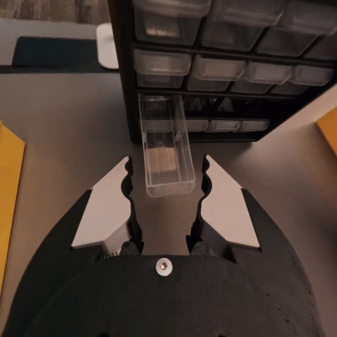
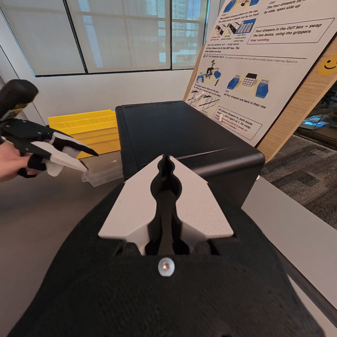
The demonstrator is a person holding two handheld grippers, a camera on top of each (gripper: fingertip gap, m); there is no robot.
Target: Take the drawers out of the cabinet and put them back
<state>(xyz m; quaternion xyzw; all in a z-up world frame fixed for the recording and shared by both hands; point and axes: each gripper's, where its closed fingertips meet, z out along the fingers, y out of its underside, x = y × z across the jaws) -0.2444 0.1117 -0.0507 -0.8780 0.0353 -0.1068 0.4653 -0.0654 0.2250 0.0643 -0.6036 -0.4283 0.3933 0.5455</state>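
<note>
Grey counter (image 1: 73, 113) carries everything; cabinet is the landmark. Nearest in the left wrist view: left gripper (image 1: 167, 158) with fingers spread wide, holding nothing, tips either side of the front end of a clear drawer (image 1: 167, 160) without touching it; that drawer sticks well out of the cabinet (image 1: 125, 91) from the leftmost slot of the third row, front end tilted slightly down, rear end still in the slot; other three slots of that row look empty and dark; bottom row below it and two rows above hold clear drawers pushed in. Beyond the cabinet's left side: dark flat pad (image 1: 52, 51) and a white object (image 1: 107, 47), blurred, can't tell what.

Right wrist view, nearest: right gripper (image 2: 165, 156) with fingers closed together, nothing between them, tips at the front edge of the cabinet's top (image 2: 173, 127); contact with the top can't be confirmed. Left of the cabinet: left gripper (image 2: 90, 161) held by a hand (image 2: 11, 160), above the protruding drawer (image 2: 102, 173). Behind that, a yellow bin (image 2: 85, 131) against the cabinet's left side. Right of the cabinet: printed instruction board (image 2: 255, 73) leaning on a wooden panel (image 2: 299, 116); windows (image 2: 118, 36) behind.
</note>
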